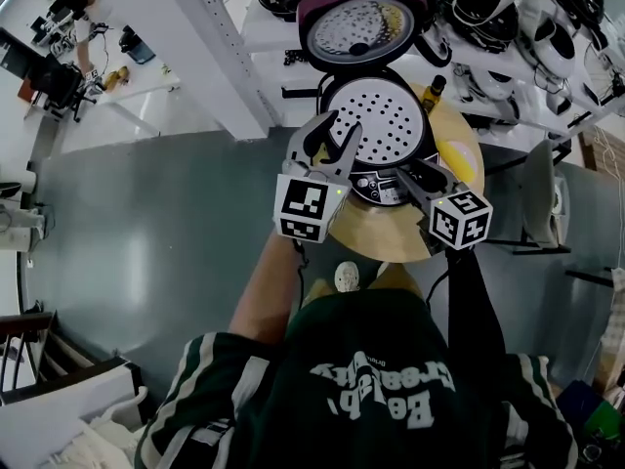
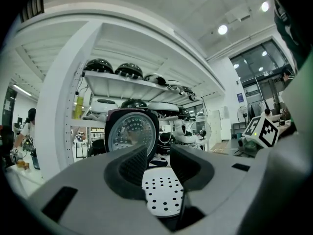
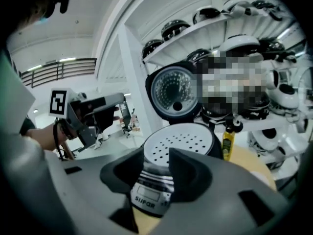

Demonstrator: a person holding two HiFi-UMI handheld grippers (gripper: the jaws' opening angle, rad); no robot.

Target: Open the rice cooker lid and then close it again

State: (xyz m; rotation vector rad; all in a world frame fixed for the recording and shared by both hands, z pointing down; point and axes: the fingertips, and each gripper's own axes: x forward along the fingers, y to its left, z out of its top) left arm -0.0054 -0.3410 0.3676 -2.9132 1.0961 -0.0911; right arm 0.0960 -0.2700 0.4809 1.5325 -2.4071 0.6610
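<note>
The rice cooker point(image 1: 386, 125) stands on a round wooden table point(image 1: 376, 234). Its lid point(image 1: 363, 22) is swung up and back, with the silver inner plate facing me. A white perforated tray fills the pot. My left gripper point(image 1: 334, 133) hovers over the cooker's left rim, open, with nothing between its fingers. In the left gripper view the gripper point(image 2: 159, 168) looks across the tray point(image 2: 164, 195) toward the raised lid point(image 2: 132, 133). My right gripper point(image 1: 410, 176) is open at the cooker's front right. In its own view the gripper point(image 3: 156, 173) frames the cooker's front panel point(image 3: 149, 195) without touching it.
A yellow bottle point(image 1: 433, 91) stands on the table behind the cooker's right side. White shelves point(image 1: 498, 18) behind hold several more rice cookers. A white post point(image 1: 220, 47) rises at the left. A chair point(image 1: 542, 193) stands to the right on the grey floor.
</note>
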